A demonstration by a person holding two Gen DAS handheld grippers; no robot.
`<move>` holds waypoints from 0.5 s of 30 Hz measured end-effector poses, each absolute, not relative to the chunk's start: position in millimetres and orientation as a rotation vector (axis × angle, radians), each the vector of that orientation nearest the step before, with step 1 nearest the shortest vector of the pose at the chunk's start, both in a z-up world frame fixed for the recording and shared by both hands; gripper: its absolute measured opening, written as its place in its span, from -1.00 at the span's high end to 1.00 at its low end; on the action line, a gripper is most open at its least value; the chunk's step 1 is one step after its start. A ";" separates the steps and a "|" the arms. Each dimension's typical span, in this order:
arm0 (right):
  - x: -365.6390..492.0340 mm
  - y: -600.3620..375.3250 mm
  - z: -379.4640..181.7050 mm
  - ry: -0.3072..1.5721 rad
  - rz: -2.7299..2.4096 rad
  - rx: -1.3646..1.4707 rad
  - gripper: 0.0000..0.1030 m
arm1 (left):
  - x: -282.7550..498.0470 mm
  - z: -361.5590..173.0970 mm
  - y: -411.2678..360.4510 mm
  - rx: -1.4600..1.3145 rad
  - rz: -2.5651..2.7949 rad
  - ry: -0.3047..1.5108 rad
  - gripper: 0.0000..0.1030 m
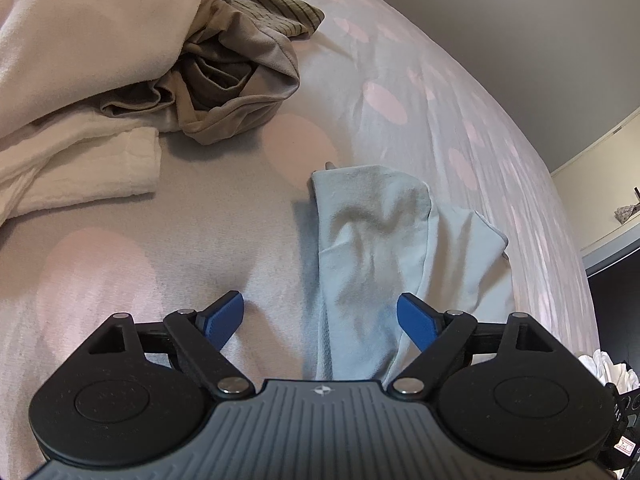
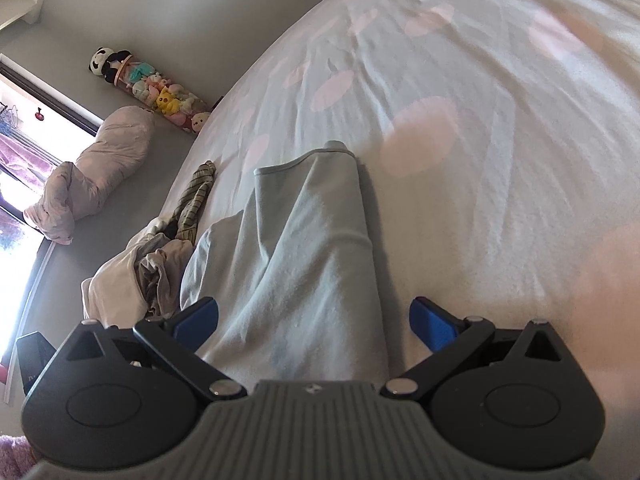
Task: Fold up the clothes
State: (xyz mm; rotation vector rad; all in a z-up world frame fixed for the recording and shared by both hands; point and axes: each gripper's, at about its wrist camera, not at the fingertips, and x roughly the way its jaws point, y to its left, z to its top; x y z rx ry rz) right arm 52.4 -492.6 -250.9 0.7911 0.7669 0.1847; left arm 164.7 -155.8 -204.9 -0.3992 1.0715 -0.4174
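A pale blue garment (image 1: pixel 376 240) lies folded lengthwise on the bed sheet (image 1: pixel 224 216), running away from both cameras. My left gripper (image 1: pixel 322 316) hangs over its near end with both blue pads (image 1: pixel 226 316) spread wide apart and off the cloth. The same garment (image 2: pixel 312 248) fills the middle of the right wrist view, its hemmed edge at the far end. My right gripper (image 2: pixel 316 322) straddles it, open, with the cloth between the pads (image 2: pixel 432 324) but not pinched.
A heap of beige, brown and striped clothes (image 1: pixel 224 76) lies at the far left, with a cream garment (image 1: pixel 80 168) beside it. In the right wrist view, that heap (image 2: pixel 156 268) sits near the bed's edge; beyond it, a bundled quilt (image 2: pixel 96 172) and soft toys (image 2: pixel 160 92) rest on the floor.
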 end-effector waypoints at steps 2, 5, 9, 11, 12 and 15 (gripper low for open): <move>52.9 -490.1 -249.9 0.772 0.192 0.766 -0.99 | 164.4 -205.2 -155.8 -0.400 -0.418 1.071 -0.65; 52.6 -491.1 -250.2 0.769 0.203 0.758 -0.99 | 162.3 -202.6 -158.7 -0.372 -0.421 1.065 -0.66; 50.9 -493.9 -245.1 0.733 0.198 0.755 -0.98 | 164.2 -196.2 -155.7 -0.395 -0.416 1.028 -0.65; 49.2 -496.2 -239.9 0.693 0.183 0.735 -0.98 | 164.4 -191.0 -153.5 -0.388 -0.391 0.974 -0.61; 50.4 -496.7 -238.1 0.687 0.175 0.722 -0.98 | 163.7 -188.5 -154.6 -0.366 -0.385 0.945 -0.61; 57.3 -495.0 -236.2 0.693 0.173 0.670 -0.98 | 163.1 -185.9 -160.5 -0.308 -0.387 0.902 -0.61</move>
